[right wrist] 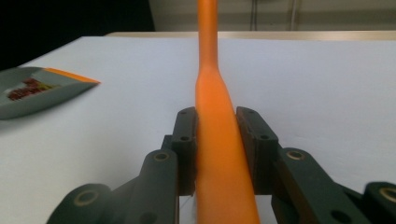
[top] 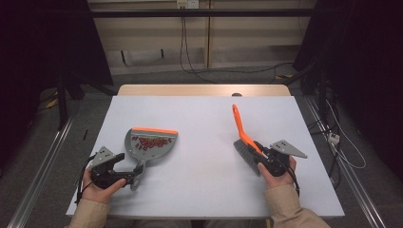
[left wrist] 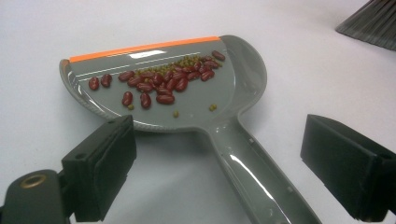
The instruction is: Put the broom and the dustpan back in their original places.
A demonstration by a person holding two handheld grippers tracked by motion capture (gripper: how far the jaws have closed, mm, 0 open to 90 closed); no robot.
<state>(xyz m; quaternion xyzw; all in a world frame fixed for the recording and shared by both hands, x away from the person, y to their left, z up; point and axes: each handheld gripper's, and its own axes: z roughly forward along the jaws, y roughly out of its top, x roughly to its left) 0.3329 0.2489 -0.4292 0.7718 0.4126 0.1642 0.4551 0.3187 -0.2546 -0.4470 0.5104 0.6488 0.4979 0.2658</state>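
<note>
The dustpan (top: pixel 151 142) is lying on the table (top: pixel 204 114) at about the 8 o'clock position from the table's centre, its orange lip facing 12 o'clock and its handle trailing toward 6 o'clock. Red beans (left wrist: pixel 159 81) and a few small green ones are resting in a loose band near the lip, unsecured.

Risk, as judged: the pan is shallow, so any tilt toward the lip or a jerk on lifting is likely to be spilling the beans back onto the table. The left gripper (left wrist: pixel 219 172) is standing released, its jaws wide apart on either side of the handle with neither pad pressing; a closure from here is risking an off-centre grip on a smooth, glossy handle, letting the pan roll in the jaws.

The brush (top: pixel 244 137) is sitting at about 4 o'clock from the table's centre, well apart from the dustpan, bristles down near the hand and orange handle pointing toward 12 o'clock. The right gripper (right wrist: pixel 217 140) is clenching that handle, both pads pressing on it. The grip is sitting low near the bristles, so the long handle could be swinging.

Both hands are resting low at the near table edge, forearms entering from 6 o'clock.
</note>
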